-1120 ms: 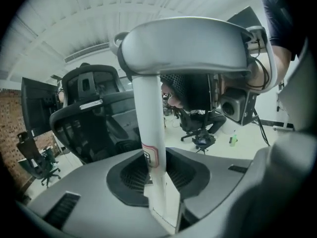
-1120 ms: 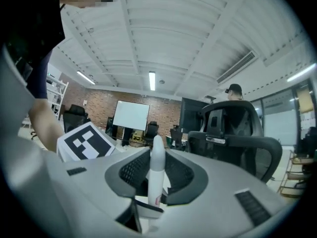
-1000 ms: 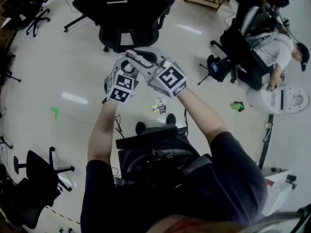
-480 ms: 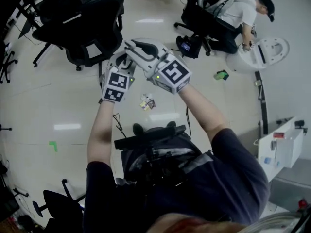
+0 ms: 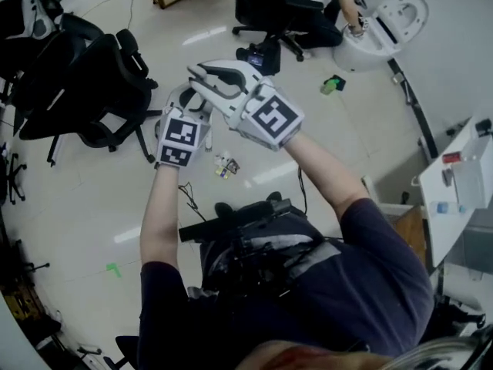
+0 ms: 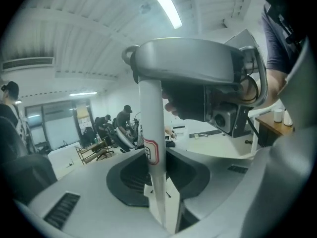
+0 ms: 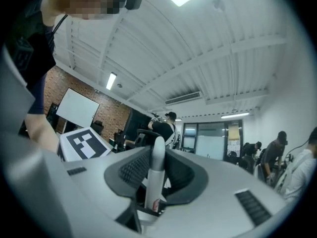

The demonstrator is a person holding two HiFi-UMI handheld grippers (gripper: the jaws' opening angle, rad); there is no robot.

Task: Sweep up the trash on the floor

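Overhead, the head view showed the trash (image 5: pixel 226 166), a small cluster of wrappers on the pale floor (image 5: pixel 85 199); neither tool view caught it.

Right tool (image 7: pixel 159 180): jaws partway in and clamped on a white pole (image 7: pixel 157 160), whose rounded end stood just past the fingertips.

Left tool (image 6: pixel 157 175): jaws likewise closed on the pole, which carried a red-edged label there and ran up to the right tool's body. The head view hid the pole beneath the two tools, which were raised side by side.

The trash lay on the floor under the raised tools, ahead of the person's shoes (image 5: pixel 223 205). A green scrap (image 5: pixel 333 85) lay well apart, near a white round base (image 5: pixel 385 21).

Black office chairs (image 5: pixel 92 91) crowded the left side and a white worktop (image 5: pixel 433 222) edged the right. Bare floor ringed the trash.
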